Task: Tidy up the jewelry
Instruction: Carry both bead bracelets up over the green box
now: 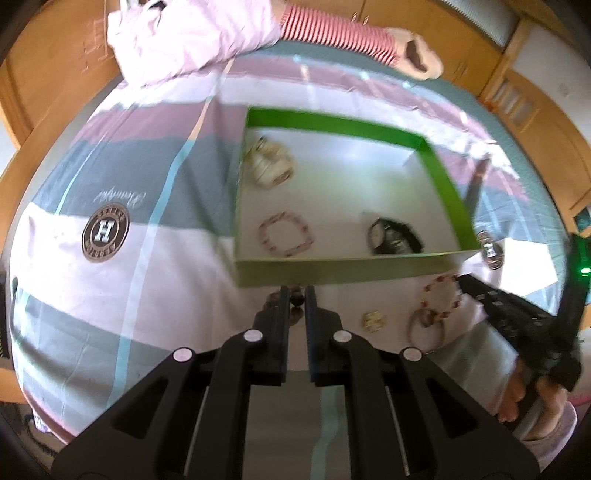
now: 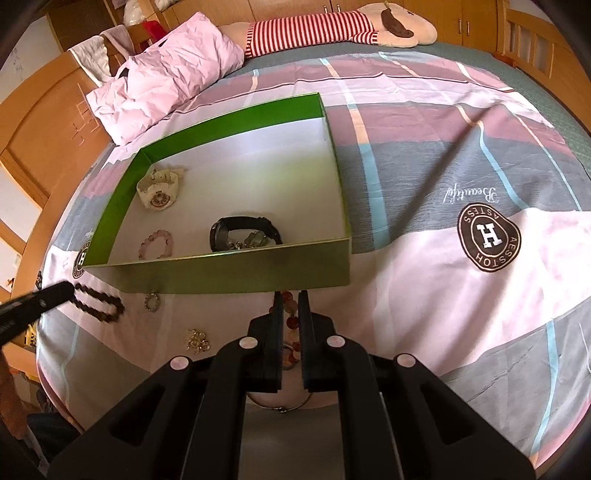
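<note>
A green box (image 1: 332, 269) (image 2: 240, 273) lies on the bed. It holds a white watch (image 1: 269, 166) (image 2: 159, 190), a pink bead bracelet (image 1: 286, 234) (image 2: 157, 244) and a black watch (image 1: 393, 236) (image 2: 240, 232). Just in front of the box, my left gripper (image 1: 296, 291) (image 2: 68, 290) is shut on a dark bead bracelet (image 1: 296, 302) (image 2: 99, 302), which trails from its tips. To its right, my right gripper (image 2: 291, 295) (image 1: 460, 278) is shut on a red bead bracelet (image 2: 291, 321) (image 1: 441, 297) that lies on the sheet.
On the striped sheet in front of the box lie a gold trinket (image 1: 375, 321) (image 2: 197, 341), a silver bangle (image 1: 426, 332) (image 2: 280, 406) and a small silver ring piece (image 2: 152, 302). A pink pillow (image 2: 166, 70) and a striped plush toy (image 2: 332, 27) sit at the far end.
</note>
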`<state>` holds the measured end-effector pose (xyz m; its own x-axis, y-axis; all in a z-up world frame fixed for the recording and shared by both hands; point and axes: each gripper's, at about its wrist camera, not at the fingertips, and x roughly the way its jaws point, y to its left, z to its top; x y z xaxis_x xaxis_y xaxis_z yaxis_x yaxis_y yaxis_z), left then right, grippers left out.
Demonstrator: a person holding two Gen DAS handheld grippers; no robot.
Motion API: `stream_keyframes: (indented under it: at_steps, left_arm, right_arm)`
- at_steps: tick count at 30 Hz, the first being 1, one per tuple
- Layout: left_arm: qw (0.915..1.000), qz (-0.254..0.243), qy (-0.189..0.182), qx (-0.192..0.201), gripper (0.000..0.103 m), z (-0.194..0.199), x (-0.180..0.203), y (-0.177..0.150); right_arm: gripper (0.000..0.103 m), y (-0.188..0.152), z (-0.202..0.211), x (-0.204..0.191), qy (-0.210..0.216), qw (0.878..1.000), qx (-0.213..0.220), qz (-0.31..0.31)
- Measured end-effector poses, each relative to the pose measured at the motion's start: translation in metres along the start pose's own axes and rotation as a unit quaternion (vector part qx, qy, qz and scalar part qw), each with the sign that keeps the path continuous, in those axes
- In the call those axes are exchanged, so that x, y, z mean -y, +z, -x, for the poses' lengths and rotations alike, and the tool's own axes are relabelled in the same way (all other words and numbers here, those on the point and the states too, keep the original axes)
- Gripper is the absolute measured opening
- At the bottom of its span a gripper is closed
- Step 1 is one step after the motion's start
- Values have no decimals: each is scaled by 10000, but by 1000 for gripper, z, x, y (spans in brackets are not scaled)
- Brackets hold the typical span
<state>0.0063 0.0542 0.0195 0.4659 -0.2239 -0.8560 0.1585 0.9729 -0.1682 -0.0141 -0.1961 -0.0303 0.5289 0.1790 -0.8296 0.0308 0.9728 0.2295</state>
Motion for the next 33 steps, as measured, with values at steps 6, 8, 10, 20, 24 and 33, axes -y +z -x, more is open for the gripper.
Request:
stream_keyframes:
  at_steps: [6, 8, 10, 20, 24, 33]
  left_arm:
    - [9984, -98, 63, 550, 8, 23, 10, 5]
    - [9975, -110, 51, 697, 8, 29, 11, 7]
    - [9967, -124, -27, 797, 8, 35, 12, 10]
    - [9931, -123, -347, 1115, 8, 38, 15, 41]
    - [9945, 80, -333, 994, 8, 21, 6, 56]
    - [9983, 161, -66, 552, 8, -17, -4, 55]
  right_arm:
    - [7, 4, 19, -14, 190, 9997, 64, 103]
    - [7, 7, 31, -21, 260, 9992, 237, 193]
    - [7, 11, 42, -26, 321, 9983, 415, 268]
    - [7, 47, 63, -34, 492, 9942, 918, 259]
    - [7, 60, 49, -35, 490, 9934, 998, 292]
    - [9, 61, 2, -34, -40, 9978, 432, 502]
